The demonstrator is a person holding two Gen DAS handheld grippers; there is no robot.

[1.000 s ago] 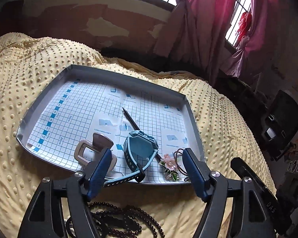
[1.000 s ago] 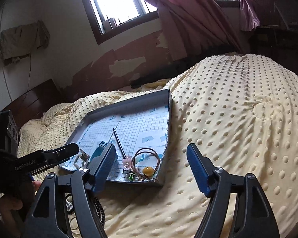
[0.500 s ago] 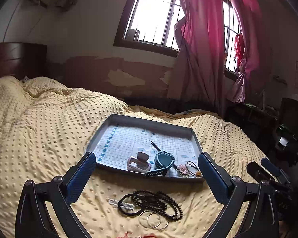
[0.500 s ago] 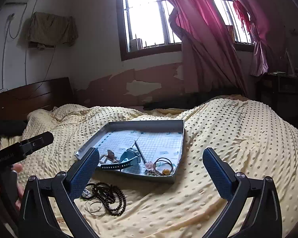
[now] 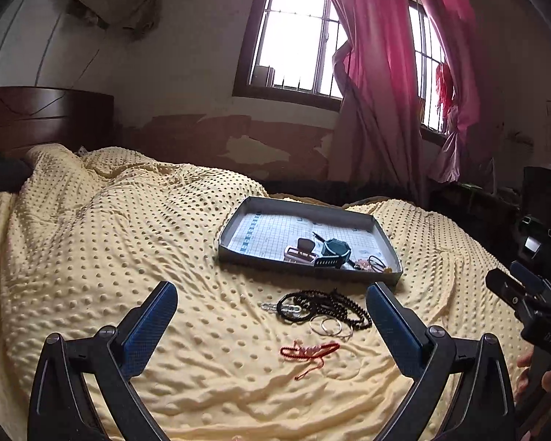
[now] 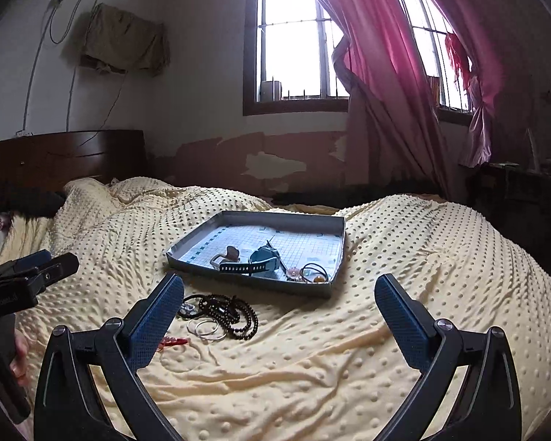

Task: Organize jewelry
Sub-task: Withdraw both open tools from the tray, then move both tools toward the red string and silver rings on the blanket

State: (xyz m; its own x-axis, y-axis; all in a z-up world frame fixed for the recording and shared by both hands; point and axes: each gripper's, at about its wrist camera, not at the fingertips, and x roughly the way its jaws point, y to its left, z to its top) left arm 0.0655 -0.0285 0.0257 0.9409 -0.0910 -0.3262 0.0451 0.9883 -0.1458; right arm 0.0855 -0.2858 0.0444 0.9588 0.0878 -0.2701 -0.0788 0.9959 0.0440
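Both grippers held wide and empty above the bed, loose jewelry ahead of the left one.

The left gripper (image 5: 272,325), jaws spread and holding nothing, faced the red corded bracelet (image 5: 309,352) directly between its fingers — long axis running left to right across the approach, with a tail trailing toward the gripper. Just beyond lay two silver hoop rings (image 5: 330,325) touching a heap of black beaded strands (image 5: 325,307), then the grey shallow tray (image 5: 238,253) with a teal watch (image 5: 335,250) inside. The right gripper (image 6: 280,318), likewise spread and empty, had the same pile off toward its left finger — judged the farther hand.
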